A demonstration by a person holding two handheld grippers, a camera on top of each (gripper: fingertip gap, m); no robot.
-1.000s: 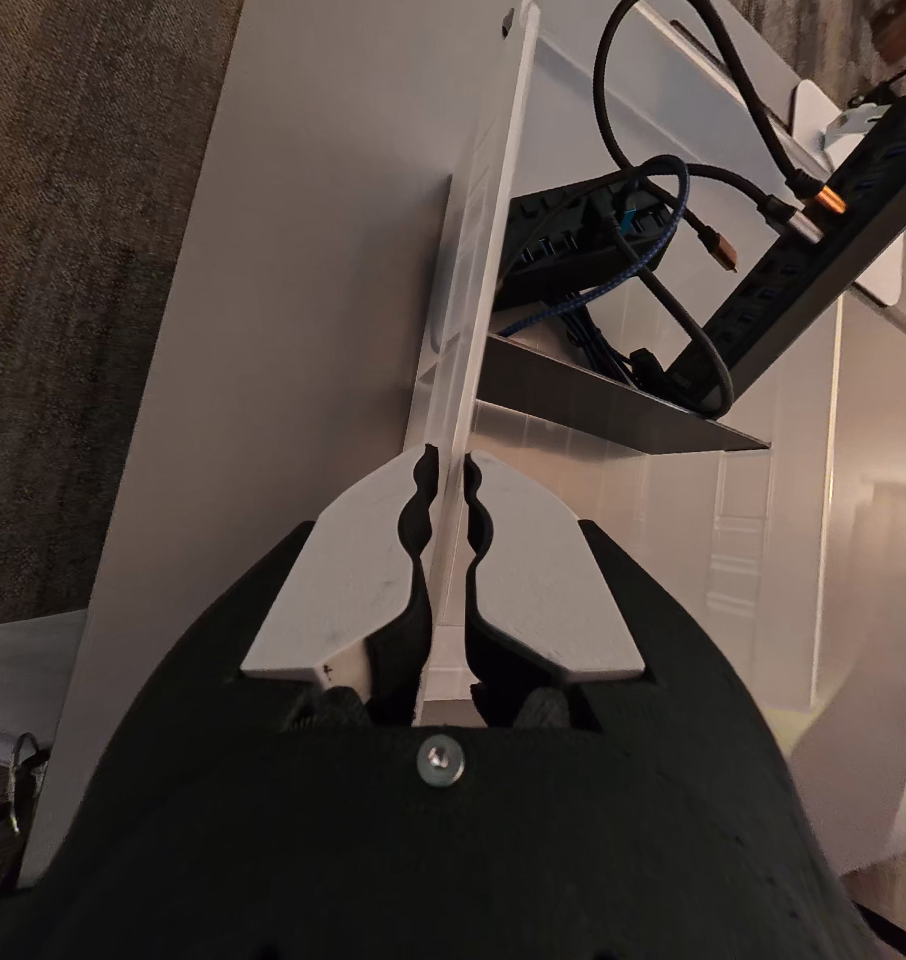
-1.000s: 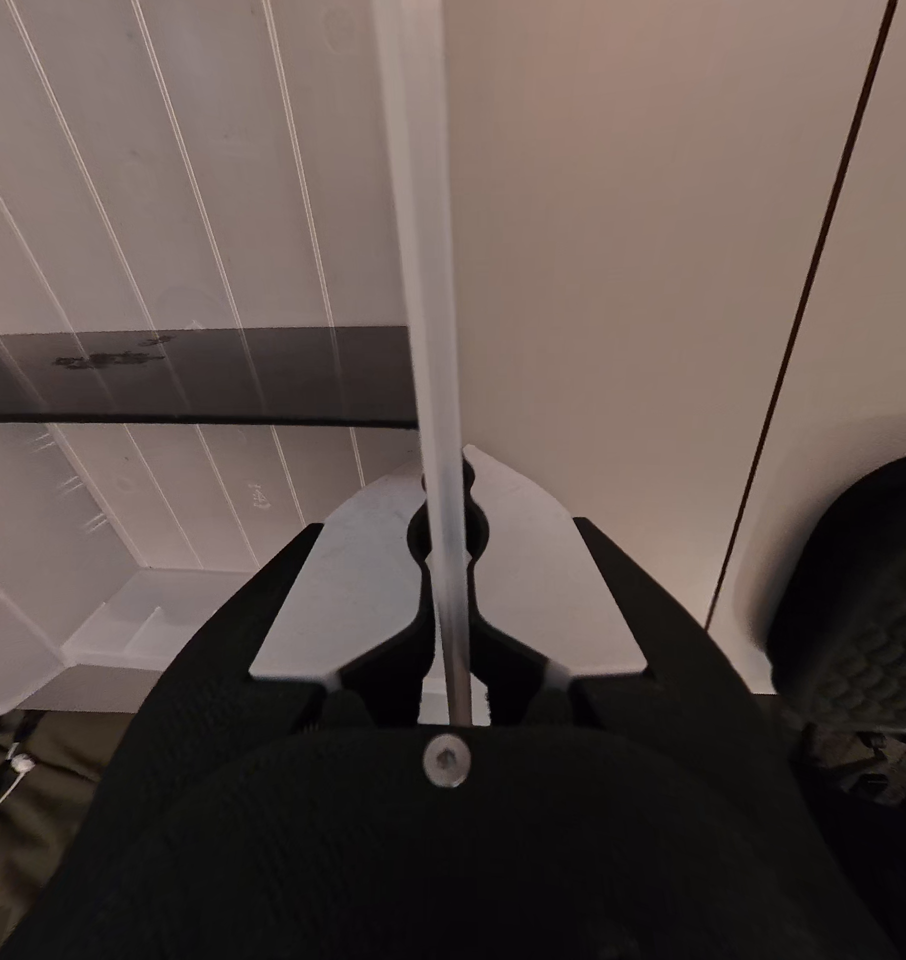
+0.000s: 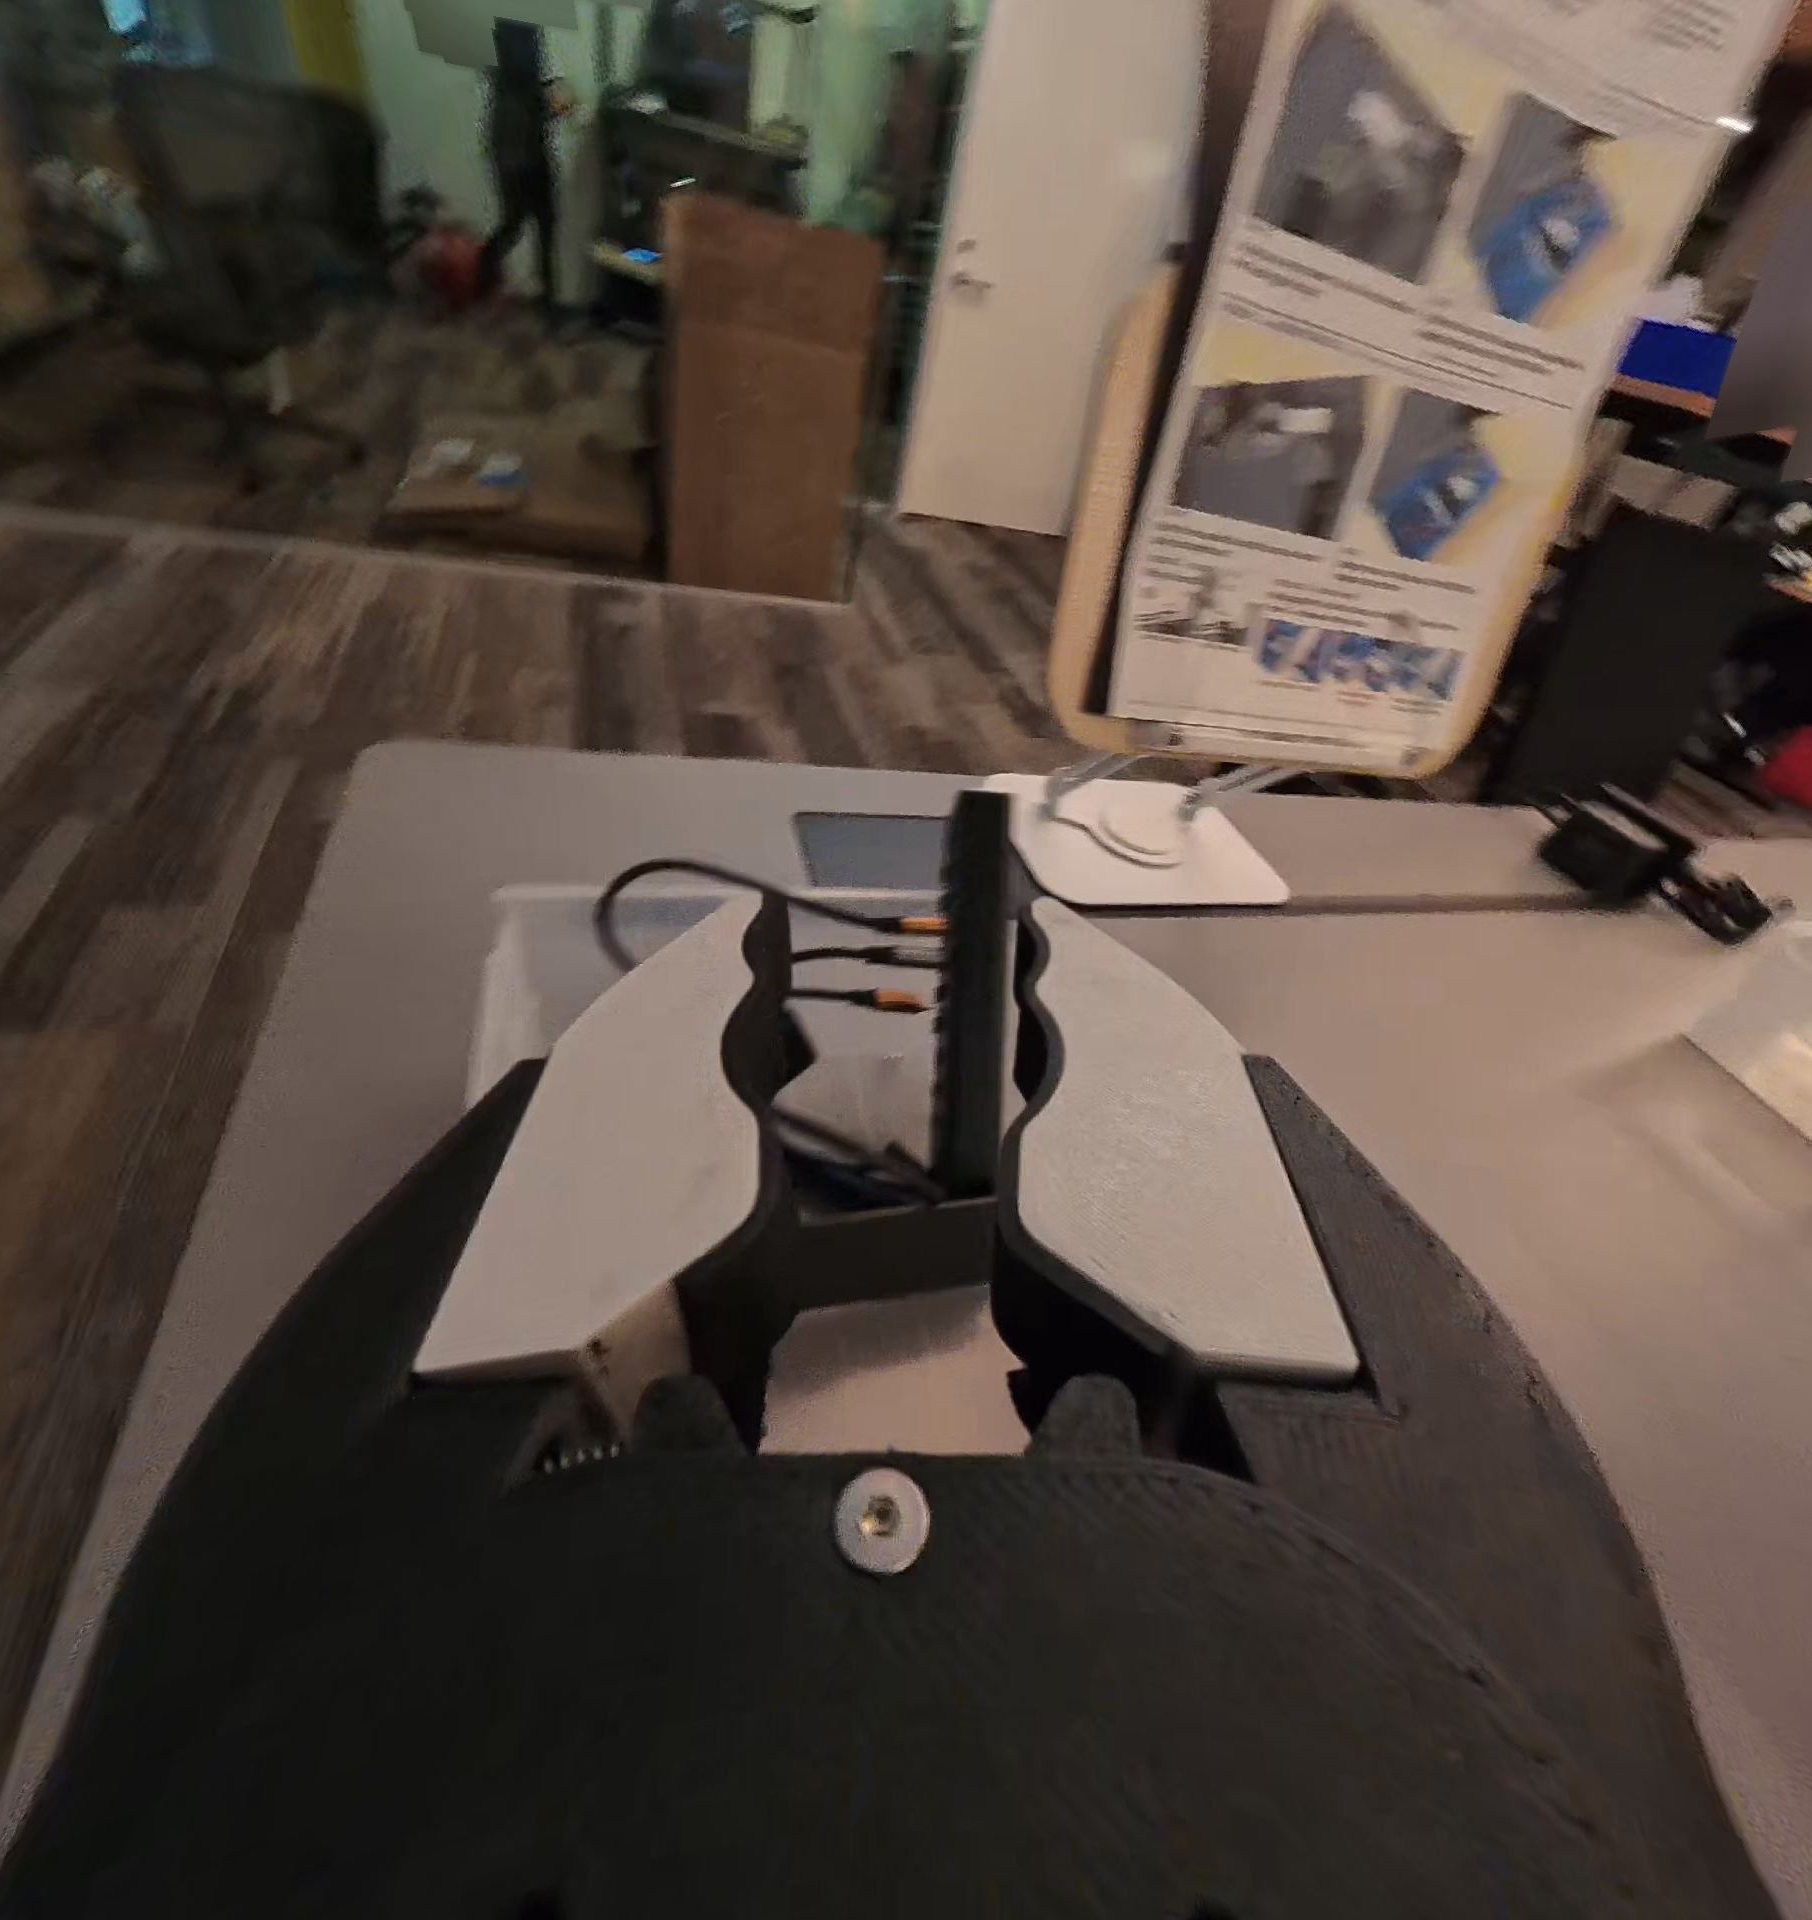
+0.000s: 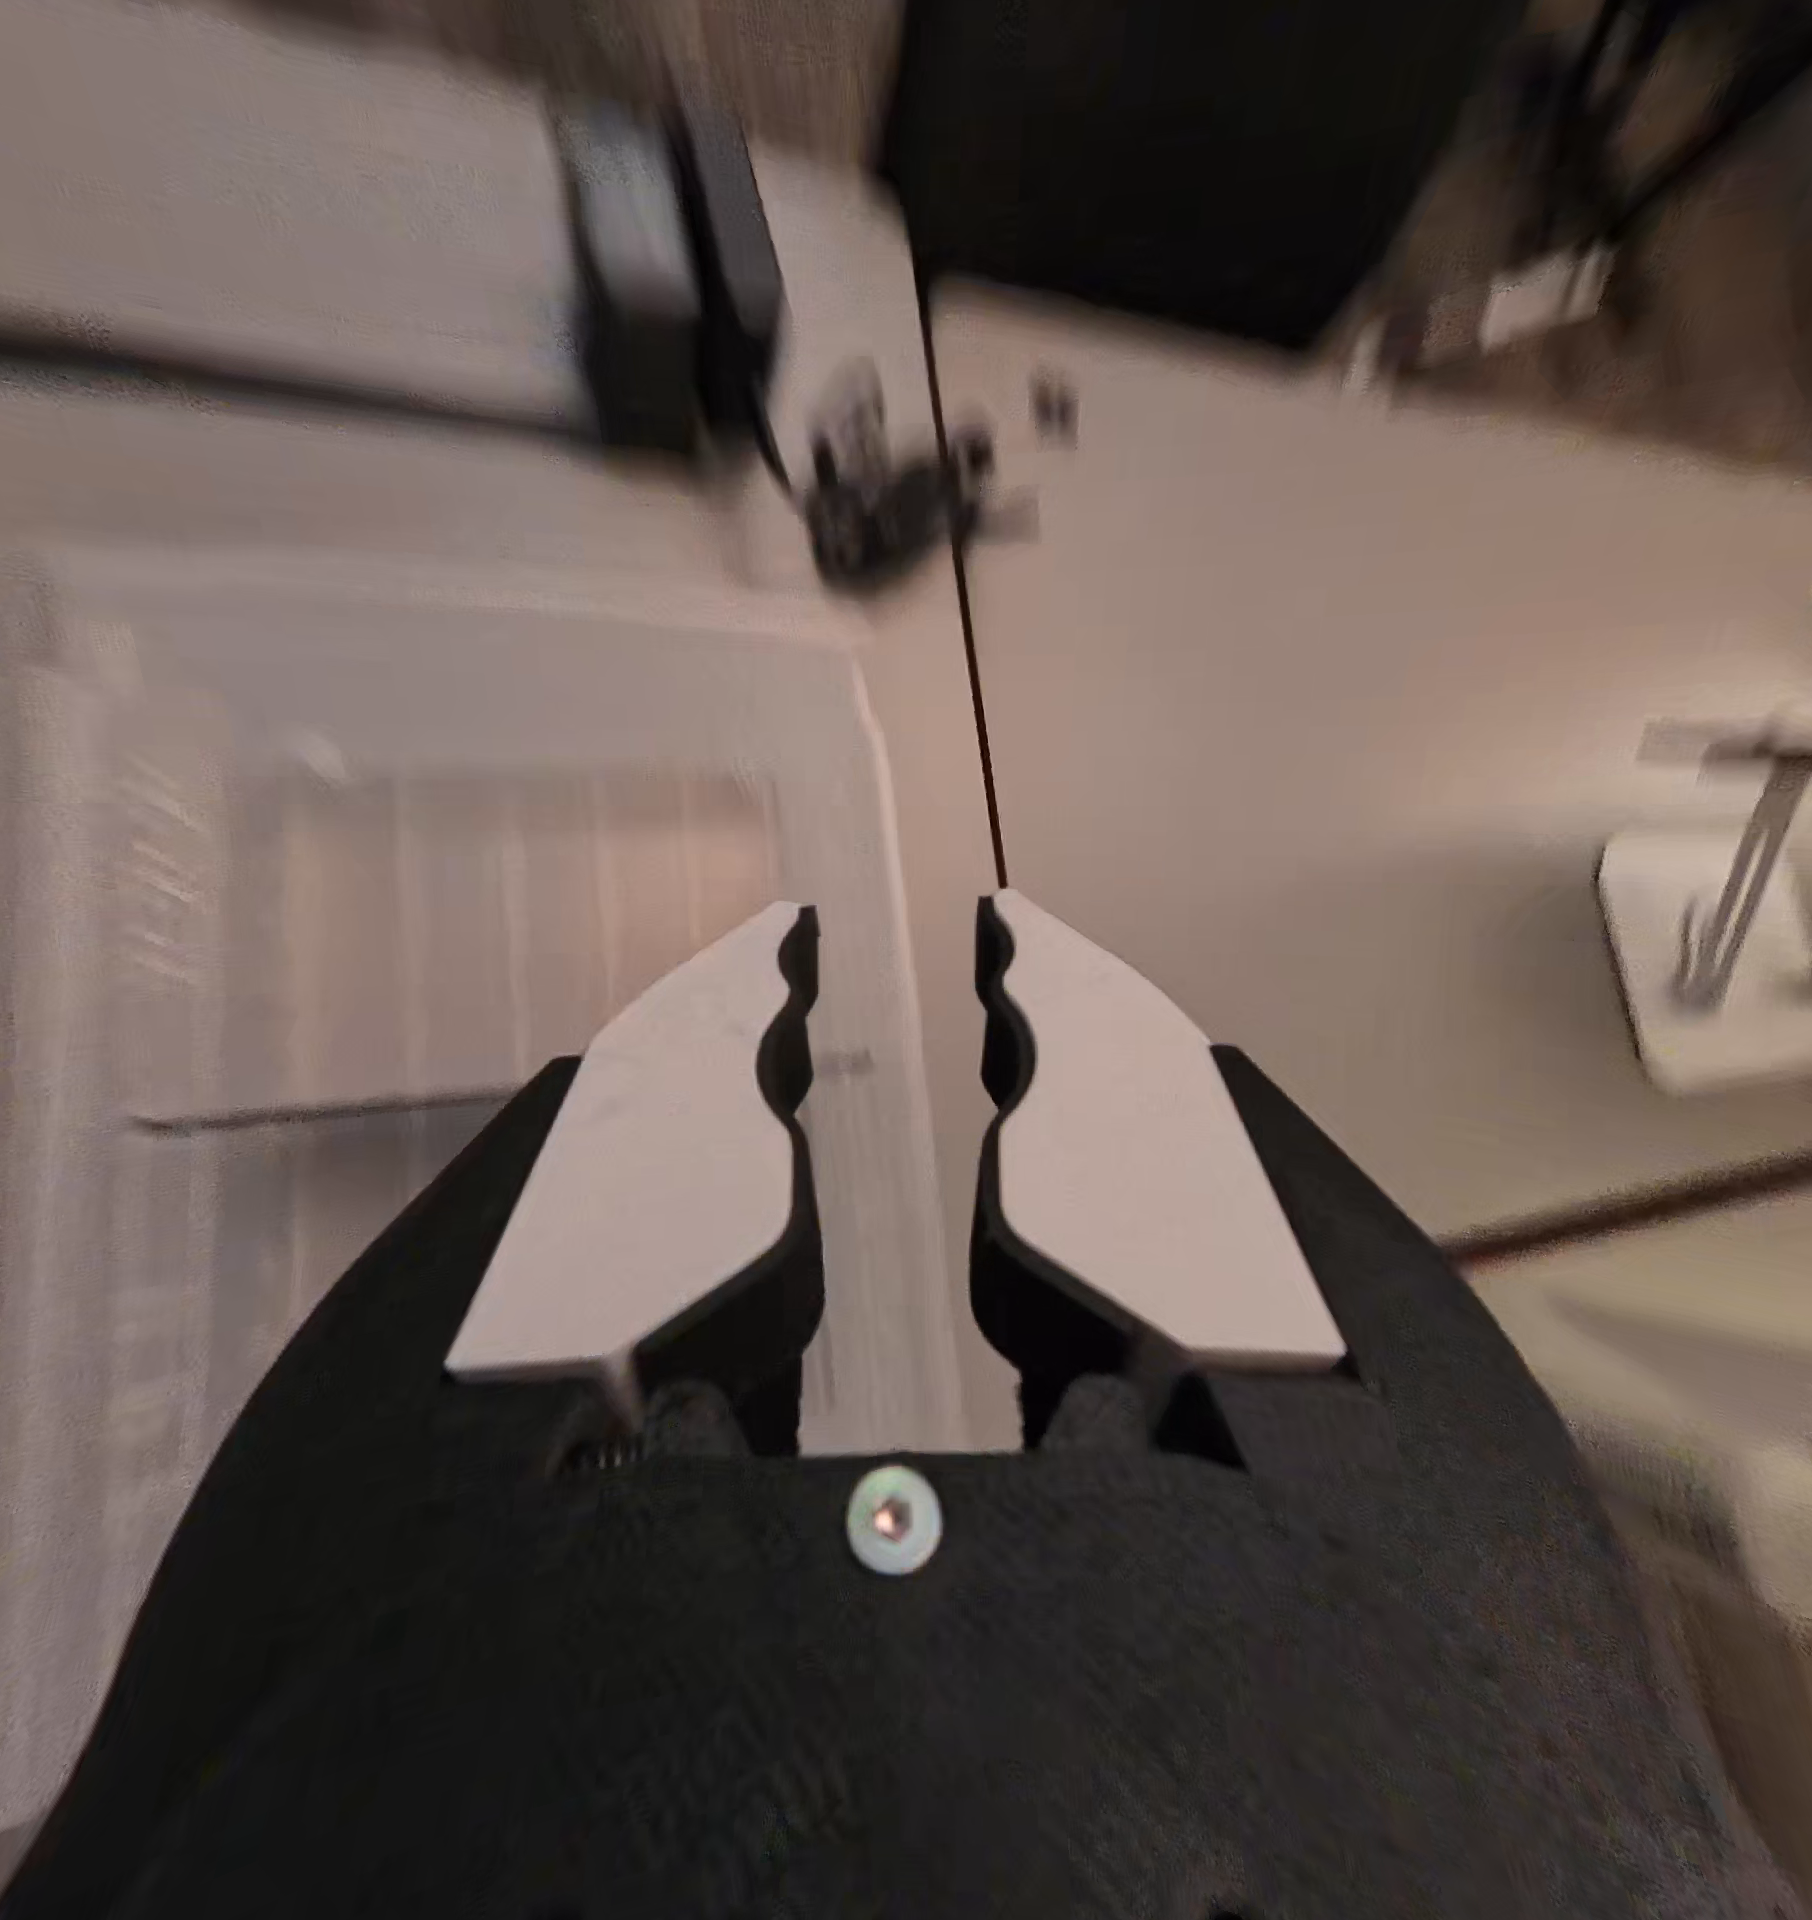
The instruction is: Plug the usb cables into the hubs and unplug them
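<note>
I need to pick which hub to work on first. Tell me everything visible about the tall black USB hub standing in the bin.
The tall black USB hub is a long, narrow bar, apparently plastic, standing roughly upright in a clear plastic bin on the grey table. Its lower end sits behind a dark tray wall. A column of ports runs down its left face. Three black cables with orange-tipped plugs meet that face near the top; blur hides how deeply they seat. It appears between the open left gripper's fingers, untouched.
</note>
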